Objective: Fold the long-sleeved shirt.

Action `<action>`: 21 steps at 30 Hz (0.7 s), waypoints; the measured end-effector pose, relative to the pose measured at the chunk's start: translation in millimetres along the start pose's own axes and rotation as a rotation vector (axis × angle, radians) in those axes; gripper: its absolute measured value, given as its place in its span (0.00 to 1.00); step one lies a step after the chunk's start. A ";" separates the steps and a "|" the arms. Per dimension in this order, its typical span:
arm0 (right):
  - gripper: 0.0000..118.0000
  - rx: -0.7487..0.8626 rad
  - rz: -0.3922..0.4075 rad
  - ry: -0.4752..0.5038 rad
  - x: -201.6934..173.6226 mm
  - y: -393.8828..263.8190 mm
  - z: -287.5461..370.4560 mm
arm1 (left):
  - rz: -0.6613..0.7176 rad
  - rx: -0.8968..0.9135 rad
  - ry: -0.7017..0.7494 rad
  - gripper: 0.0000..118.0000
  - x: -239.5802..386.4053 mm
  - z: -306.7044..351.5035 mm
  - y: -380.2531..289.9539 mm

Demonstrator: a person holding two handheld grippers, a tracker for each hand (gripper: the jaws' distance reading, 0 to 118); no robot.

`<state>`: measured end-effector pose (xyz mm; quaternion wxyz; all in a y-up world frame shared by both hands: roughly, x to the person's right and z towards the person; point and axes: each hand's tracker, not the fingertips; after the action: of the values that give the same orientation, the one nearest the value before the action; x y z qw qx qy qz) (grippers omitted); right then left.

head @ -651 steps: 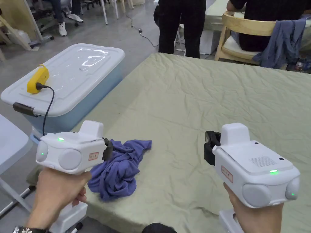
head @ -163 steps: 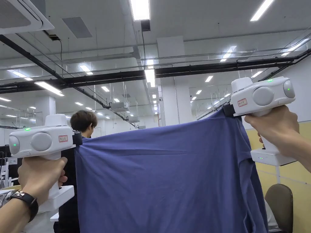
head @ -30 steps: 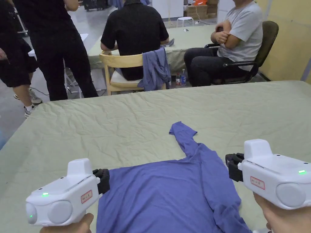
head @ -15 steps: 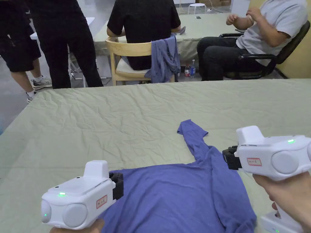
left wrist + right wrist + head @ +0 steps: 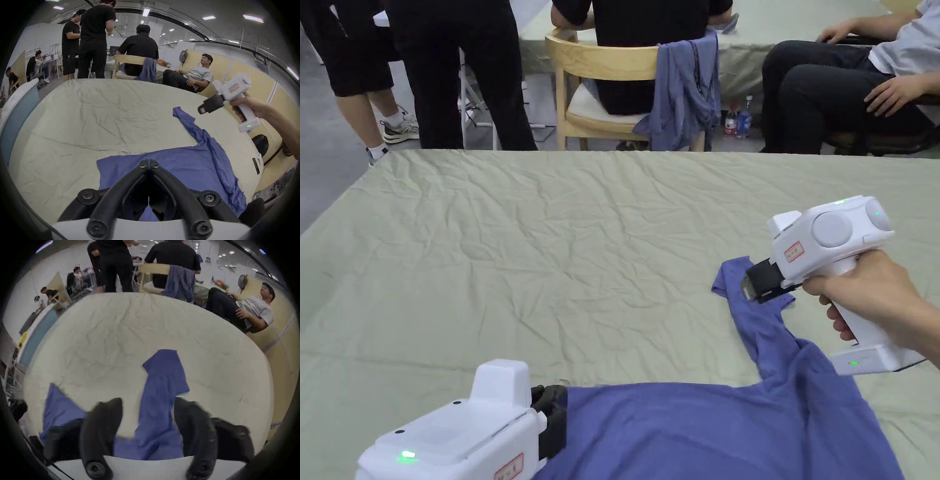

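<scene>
Blue shirt (image 5: 700,431) spread flat at near edge of worktop (image 5: 550,250), which is covered in green cloth. One sleeve (image 5: 759,312) stretched from shirt toward far edge.

Left gripper (image 5: 149,162) at shirt's left edge; jaws seen pressed together, tips meeting over fabric; whether cloth is pinched cannot be told.

Right gripper (image 5: 751,289) held above sleeve end, tilted down; jaws spread wide, nothing gripped, sleeve seen between them in right gripper view.
</scene>
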<state>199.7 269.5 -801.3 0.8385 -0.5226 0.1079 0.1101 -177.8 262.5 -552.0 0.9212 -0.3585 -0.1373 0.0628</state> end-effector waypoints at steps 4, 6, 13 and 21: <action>0.61 -0.041 -0.011 -0.048 8.0 29.7 -55.3 | -0.007 -0.034 0.010 0.00 -10.3 -18.6 -3.3; 0.61 -0.050 -0.016 -0.069 11.9 40.8 -77.2 | -0.004 -0.040 0.008 0.00 -14.5 -23.8 -4.6; 0.44 -0.106 -0.122 -0.048 10.1 31.0 -131.3 | 0.009 -0.065 0.009 0.00 -20.4 -29.1 -10.4; 0.09 -0.004 -0.144 -0.060 -0.9 19.5 -95.8 | 0.026 -0.073 0.009 0.00 -20.1 -15.3 -14.0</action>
<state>186.8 191.5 -858.9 0.8461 -0.5271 0.0446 0.0654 -192.2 238.1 -557.5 0.9073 -0.3937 -0.1307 0.0680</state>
